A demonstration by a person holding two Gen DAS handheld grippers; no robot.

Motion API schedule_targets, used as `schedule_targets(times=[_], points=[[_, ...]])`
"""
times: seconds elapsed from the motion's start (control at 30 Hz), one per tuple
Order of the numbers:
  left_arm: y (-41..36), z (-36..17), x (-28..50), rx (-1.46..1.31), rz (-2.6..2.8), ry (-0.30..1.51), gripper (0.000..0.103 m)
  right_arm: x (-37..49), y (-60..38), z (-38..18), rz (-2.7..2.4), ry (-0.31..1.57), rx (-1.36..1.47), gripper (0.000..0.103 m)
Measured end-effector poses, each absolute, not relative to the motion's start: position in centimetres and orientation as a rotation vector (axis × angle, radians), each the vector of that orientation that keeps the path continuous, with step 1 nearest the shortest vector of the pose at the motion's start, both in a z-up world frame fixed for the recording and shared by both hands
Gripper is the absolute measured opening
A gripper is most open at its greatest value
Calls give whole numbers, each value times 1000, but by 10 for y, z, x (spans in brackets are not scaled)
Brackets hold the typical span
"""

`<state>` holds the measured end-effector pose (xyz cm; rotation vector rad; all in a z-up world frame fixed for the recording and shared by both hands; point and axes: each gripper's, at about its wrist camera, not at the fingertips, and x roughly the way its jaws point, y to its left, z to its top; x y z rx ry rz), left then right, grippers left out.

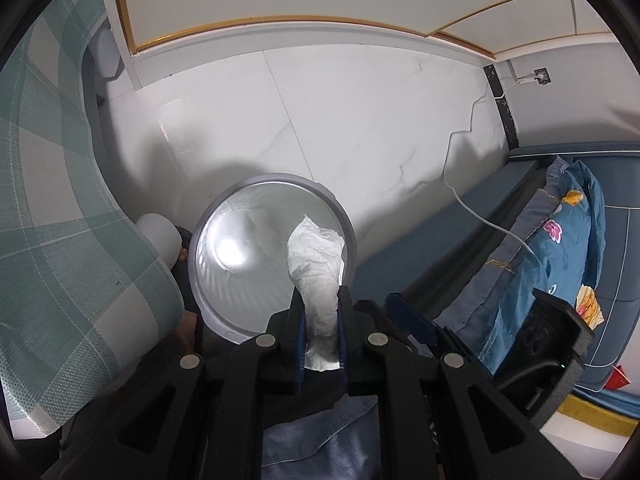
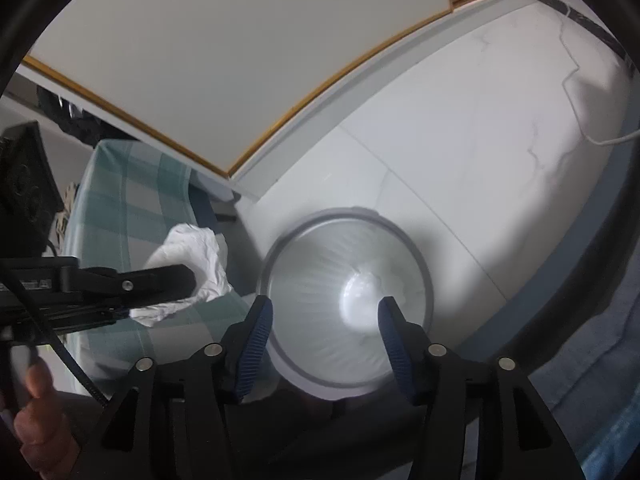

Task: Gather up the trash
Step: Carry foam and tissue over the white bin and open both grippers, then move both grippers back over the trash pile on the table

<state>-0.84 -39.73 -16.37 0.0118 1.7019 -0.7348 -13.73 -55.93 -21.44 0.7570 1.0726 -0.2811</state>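
**White paper held over the bin**

The crumpled white paper tissue [image 1: 318, 276] is squeezed between the two blue pads of the left hand-held gripper [image 1: 322, 312]. The jaws are clamped tight on it. In the left wrist view the top of the paper sticks up in front of the round grey plastic trash bin [image 1: 340, 216]. In the right wrist view the same paper [image 2: 192, 264] hangs from the left hand-held gripper [image 2: 192, 280], off to the left of the bin [image 2: 424, 264] and in front of the green and white checked cloth [image 2: 132, 208].

The bin has a clear, shiny liner inside, with a bright spot of light at the bottom. It stands on the white marble-look floor [image 1: 340, 120].

The right hand-held gripper [image 2: 324, 316] hangs over the bin with its blue pads wide apart. Nothing is between them.

Beside the bin in the left wrist view is the checked cloth [image 1: 60, 200]. On the other side is a dark blue sofa [image 1: 420, 248] with a blue flowered cushion [image 1: 560, 248]. A thin white cable [image 1: 472, 204] runs along the floor onto the sofa. A bare thumb [image 2: 38, 380] shows at the left edge of the right wrist view.

No writing can be read anywhere.
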Motion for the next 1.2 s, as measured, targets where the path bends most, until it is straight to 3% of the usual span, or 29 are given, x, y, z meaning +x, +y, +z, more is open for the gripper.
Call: schedule_targets(times=[0.37, 0.53, 0.73, 0.97, 1.2], points=[[-405, -166, -13, 58, -748, 1704, 11, -154, -572, -193, -348, 1016, 739, 65], [-396, -169, -6, -7, -691, 1711, 34, -162, -576, -182, -370, 974, 735, 70], [-392, -165, -2, -89, -702, 1708, 48, -163, -578, -162, -364, 926, 684, 71], [-394, -156, -3, -98, -705, 1667, 56, -173, -576, -151, -379, 885, 692, 74], [-367, -115, 1, -82, -622, 1425, 56, -180, -573, -134, -368, 847, 673, 77]])
